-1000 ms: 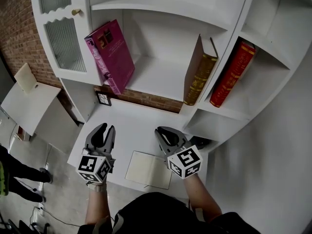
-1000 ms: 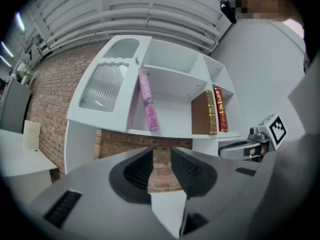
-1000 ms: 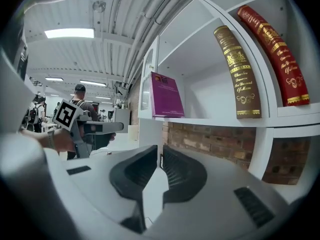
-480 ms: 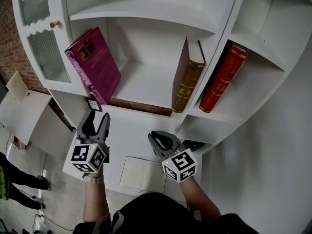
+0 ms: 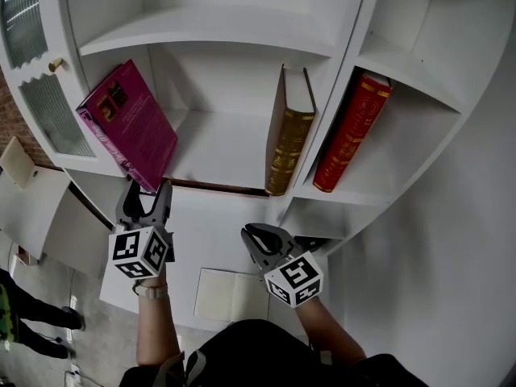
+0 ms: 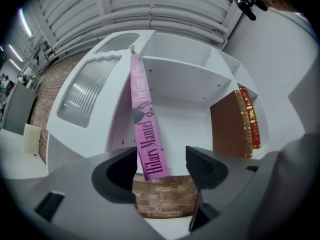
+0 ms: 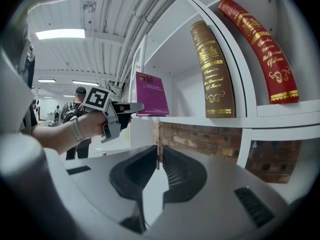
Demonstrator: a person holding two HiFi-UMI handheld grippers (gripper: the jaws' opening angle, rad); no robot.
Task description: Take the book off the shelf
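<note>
A magenta book (image 5: 129, 135) leans tilted at the left end of the white shelf (image 5: 218, 147); its pink spine (image 6: 145, 129) fills the middle of the left gripper view. My left gripper (image 5: 145, 200) sits just below the book's bottom corner, its jaws opening wide, with the spine beyond the tips and nothing between the pads. A brown and gold book (image 5: 289, 131) stands upright at the shelf's right end, and a red book (image 5: 348, 133) leans in the neighbouring compartment. My right gripper (image 5: 260, 239) hovers low over the counter, shut and empty.
A cream notebook (image 5: 230, 295) lies on the white counter (image 5: 210, 224) below the shelf. A glass-fronted cabinet door (image 5: 44, 107) stands left of the magenta book. A brick strip (image 6: 165, 201) runs under the shelf. A person (image 5: 24, 329) stands on the floor at far left.
My left gripper has risen from the counter up to the magenta book's lower corner and its jaws have spread. The right gripper stayed low and shut.
</note>
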